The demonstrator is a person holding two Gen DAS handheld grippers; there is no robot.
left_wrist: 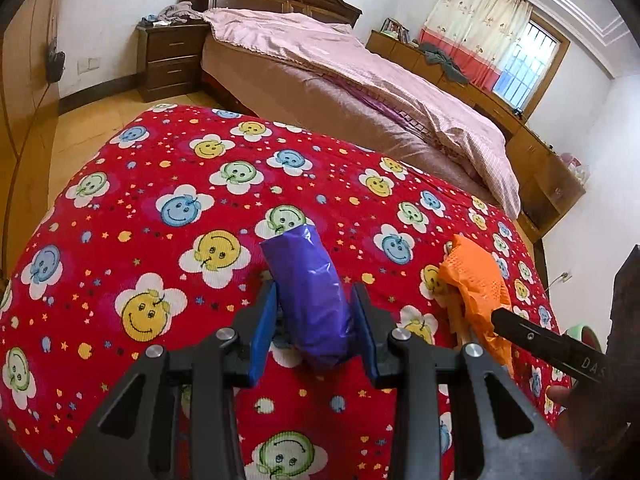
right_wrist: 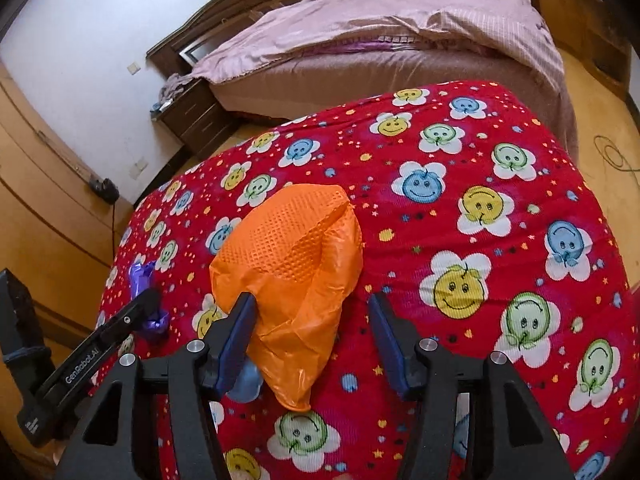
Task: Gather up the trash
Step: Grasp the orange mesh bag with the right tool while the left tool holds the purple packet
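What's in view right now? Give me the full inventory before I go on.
purple bag: one, purple, between the left pads, on the cloth
orange bag: one, orange, on the cloth, between the open right pads
cloth: one, red with smiley flowers, covers the near surface
bed: one, pink cover, behind
nightstand: one, dark wood, beside the bed
curtain: one, cream and red, at the window
left hand-held gripper: shut on the purple bag
right hand-held gripper: open around the orange bag
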